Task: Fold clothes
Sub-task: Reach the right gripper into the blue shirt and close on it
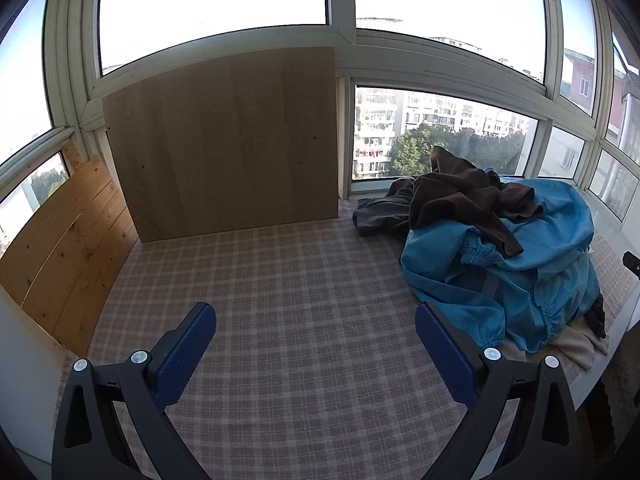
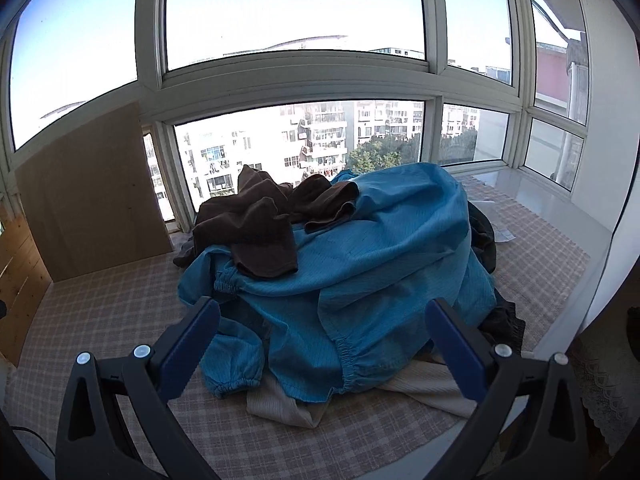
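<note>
A heap of clothes lies on a checked tablecloth (image 1: 288,288) by the window. On top of the heap is a crumpled blue garment (image 1: 532,276) (image 2: 372,264) with elastic cuffs, and a dark brown garment (image 1: 468,204) (image 2: 264,224) lies over it. A beige garment (image 2: 424,388) pokes out underneath at the front. My left gripper (image 1: 316,320) is open over bare cloth, left of the heap. My right gripper (image 2: 322,314) is open just in front of the blue garment, holding nothing.
A light wooden board (image 1: 228,140) leans against the window at the back left, and pine planks (image 1: 60,244) line the left side. Dark grey clothing (image 1: 380,212) lies behind the heap. The white sill (image 2: 560,208) runs on the right.
</note>
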Demonstrator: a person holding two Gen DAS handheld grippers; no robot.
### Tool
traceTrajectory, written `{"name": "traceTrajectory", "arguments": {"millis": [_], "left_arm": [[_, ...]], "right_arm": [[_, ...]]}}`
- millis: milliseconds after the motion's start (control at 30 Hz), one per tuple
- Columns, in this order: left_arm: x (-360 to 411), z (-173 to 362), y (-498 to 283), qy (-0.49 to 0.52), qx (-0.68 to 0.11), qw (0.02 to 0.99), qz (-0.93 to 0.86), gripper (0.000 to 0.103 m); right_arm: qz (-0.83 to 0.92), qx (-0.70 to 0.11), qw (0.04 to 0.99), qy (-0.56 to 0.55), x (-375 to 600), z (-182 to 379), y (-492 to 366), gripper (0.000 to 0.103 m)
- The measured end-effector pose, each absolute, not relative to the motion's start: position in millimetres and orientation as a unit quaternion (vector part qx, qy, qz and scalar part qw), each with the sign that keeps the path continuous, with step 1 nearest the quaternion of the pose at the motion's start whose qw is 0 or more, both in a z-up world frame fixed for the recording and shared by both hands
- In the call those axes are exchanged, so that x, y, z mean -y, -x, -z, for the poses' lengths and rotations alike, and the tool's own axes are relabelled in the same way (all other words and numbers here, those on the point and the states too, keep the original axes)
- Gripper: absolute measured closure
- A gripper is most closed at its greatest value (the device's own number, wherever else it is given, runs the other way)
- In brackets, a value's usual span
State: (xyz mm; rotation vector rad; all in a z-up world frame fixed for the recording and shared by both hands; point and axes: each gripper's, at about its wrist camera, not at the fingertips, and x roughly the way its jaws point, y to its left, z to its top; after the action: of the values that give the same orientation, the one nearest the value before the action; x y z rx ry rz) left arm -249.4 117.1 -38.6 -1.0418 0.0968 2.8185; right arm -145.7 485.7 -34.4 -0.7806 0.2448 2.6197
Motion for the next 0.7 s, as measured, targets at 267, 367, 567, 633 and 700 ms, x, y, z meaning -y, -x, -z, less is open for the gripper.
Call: {"name": "traceTrajectory", "arguments": {"millis": [267, 367, 567, 633, 700], "left_arm": [[-189, 25, 268, 0.341, -0.040, 0.065, -0.937, 0.002], [-211, 18, 274, 0.338, -0.040, 0.067, -0.938, 0.002], [-244, 13, 292, 0.339, -0.050, 0.051, -0.938, 0.002], [-252, 13, 302, 0.344, -0.046, 0.045, -0.937, 0.002], [-260, 13, 311, 0.346, -0.039, 0.045, -0.936, 0.002]], "right_arm": [[-0.924, -0.105, 0.248, 0.271, -622, 31, 140, 0.000], [-0.922, -0.106, 0.253, 0.274, -663, 30, 151, 0.000], [-0.917, -0.110, 0.264, 0.279, -747, 27, 174, 0.000], [-0.915, -0.127, 0.258, 0.284, -775, 28, 185, 0.000], [-0.911, -0.158, 0.245, 0.292, -801, 32, 201, 0.000]]}}
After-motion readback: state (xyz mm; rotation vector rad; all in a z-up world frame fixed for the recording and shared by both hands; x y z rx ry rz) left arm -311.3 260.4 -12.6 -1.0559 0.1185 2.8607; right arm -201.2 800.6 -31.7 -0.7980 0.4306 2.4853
